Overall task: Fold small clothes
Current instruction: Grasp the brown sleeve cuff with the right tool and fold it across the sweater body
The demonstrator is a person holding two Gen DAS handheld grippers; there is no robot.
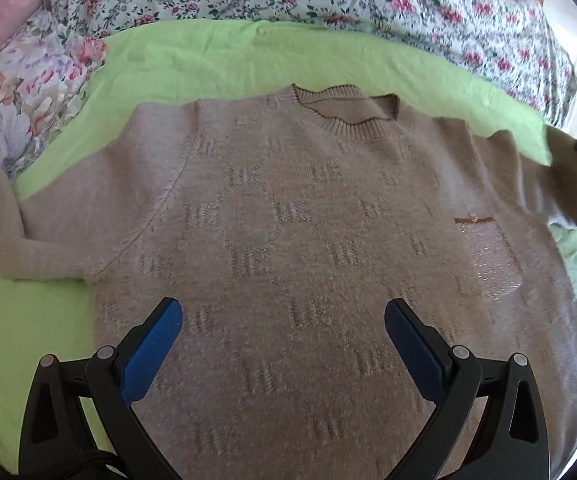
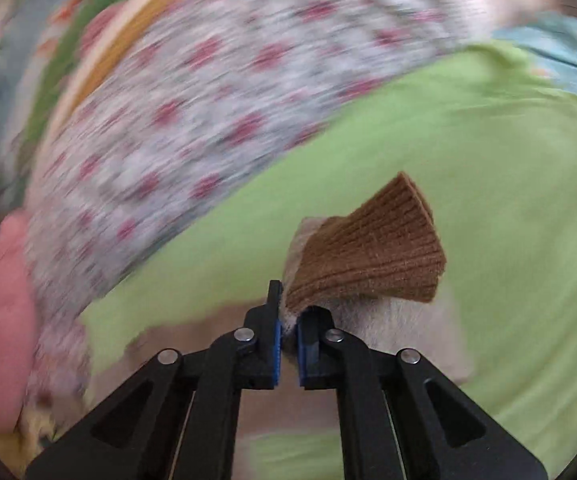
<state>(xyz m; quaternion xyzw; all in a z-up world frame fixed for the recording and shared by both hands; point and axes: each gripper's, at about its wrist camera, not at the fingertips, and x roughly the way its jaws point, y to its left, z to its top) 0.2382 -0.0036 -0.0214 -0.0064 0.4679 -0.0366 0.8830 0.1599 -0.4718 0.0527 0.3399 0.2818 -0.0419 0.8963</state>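
While the right tool (image 2: pixel 287 312) is pinched tight on the sweater's brown ribbed cuff (image 2: pixel 372 256), the cuff fans out just past its blue pads (image 2: pixel 275 354), lifted off the green sheet (image 2: pixel 488 168). Everything behind it in the right wrist view is smeared with blur, so all I can make out is a floral bedspread (image 2: pixel 208 112) beyond the sheet.

The left tool (image 1: pixel 283 312) is spread wide with nothing between its fingers, hanging over the lower front of the beige sweater (image 1: pixel 288 220). The sweater lies flat, front up, on the sheet, collar (image 1: pixel 344 112) at the far end from the tool. One sleeve (image 1: pixel 20 236) stretches out to the sweater's left; on the right side the sleeve (image 1: pixel 560 184) is pulled up off the sheet. There's a sparkly little pocket (image 1: pixel 488 256) on the right of the chest.
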